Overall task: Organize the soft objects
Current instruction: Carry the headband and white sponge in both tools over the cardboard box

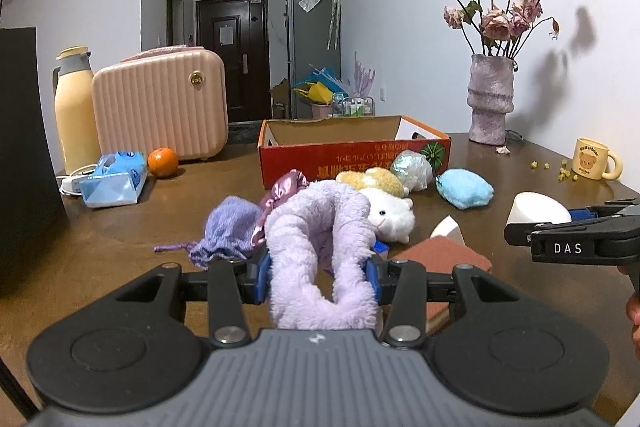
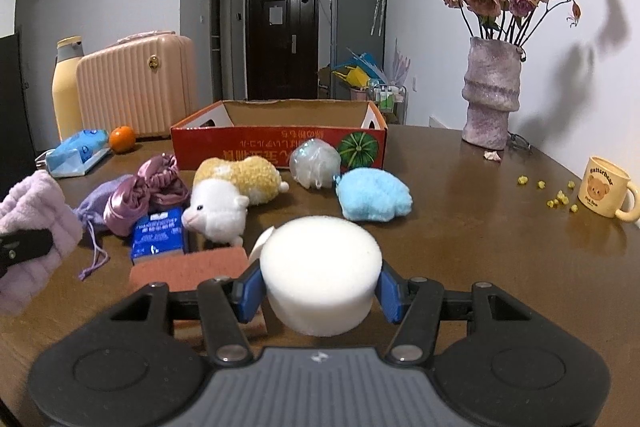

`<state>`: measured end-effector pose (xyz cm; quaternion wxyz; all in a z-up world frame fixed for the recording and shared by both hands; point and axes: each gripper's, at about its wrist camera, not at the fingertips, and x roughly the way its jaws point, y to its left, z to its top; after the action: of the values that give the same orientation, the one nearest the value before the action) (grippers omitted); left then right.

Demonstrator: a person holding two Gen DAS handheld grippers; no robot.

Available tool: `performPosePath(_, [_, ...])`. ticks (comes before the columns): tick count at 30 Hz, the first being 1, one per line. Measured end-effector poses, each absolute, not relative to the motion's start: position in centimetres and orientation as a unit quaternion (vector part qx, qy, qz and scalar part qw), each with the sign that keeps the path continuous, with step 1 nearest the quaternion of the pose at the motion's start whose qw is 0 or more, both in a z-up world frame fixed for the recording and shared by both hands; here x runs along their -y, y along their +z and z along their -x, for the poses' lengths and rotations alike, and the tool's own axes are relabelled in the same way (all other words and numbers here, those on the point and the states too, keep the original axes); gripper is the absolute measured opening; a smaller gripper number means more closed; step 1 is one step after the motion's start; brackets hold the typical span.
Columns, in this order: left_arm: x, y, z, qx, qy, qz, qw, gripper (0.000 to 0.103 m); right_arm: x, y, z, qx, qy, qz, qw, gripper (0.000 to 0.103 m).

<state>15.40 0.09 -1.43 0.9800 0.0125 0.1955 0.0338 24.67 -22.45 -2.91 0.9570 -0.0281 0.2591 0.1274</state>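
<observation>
1. Left wrist view: the left gripper (image 1: 318,281) is pressed onto a fluffy lilac headband (image 1: 316,227). The blue pads (image 1: 262,277) bear on both sides of the loop, and the band arches forward above the table (image 1: 160,219).
2. Right wrist view: the right gripper (image 2: 320,293) pinches a round white sponge (image 2: 320,267) between its blue pads (image 2: 250,289). The sponge bulges above and below the pads and is clear of the table (image 2: 500,247).
3. Left wrist view: the right gripper (image 1: 576,239) enters from the right edge with the white sponge (image 1: 538,209) in its fingers.
4. An open red cardboard box (image 2: 276,147) stands near the far edge of the table, at the middle. Its interior floor is not visible.
5. Just in front of the box lie:
   - a yellow plush toy (image 2: 244,177);
   - a white plush toy (image 2: 218,211), touching the yellow one;
   - a pale iridescent puff (image 2: 314,163), against the box wall;
   - a blue plush pad (image 2: 374,195), beside the puff.
6. Left of the toys lie a lilac drawstring pouch (image 2: 98,205) and satin scrunchies (image 2: 148,191). A blue packet (image 2: 160,233) and a brown scouring pad (image 2: 188,267) lie nearer the camera.
7. Far left corner: a pink case (image 2: 136,83), a yellow flask (image 2: 66,87), an orange (image 2: 122,139) and a tissue pack (image 2: 78,151).
8. Right side: a vase of dried roses (image 2: 492,95) near the far edge, and a bear mug (image 2: 606,187) towards the right edge.
</observation>
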Motion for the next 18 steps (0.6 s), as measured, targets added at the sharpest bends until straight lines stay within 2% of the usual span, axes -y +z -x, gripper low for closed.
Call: performPosePath(18, [-0.5, 0.4, -19.0, -0.179, 0.035, -0.01, 0.983, 0.044, 21.6, -1.6, -28.3, -0.246, 0.134, 0.02, 0.96, 0.057])
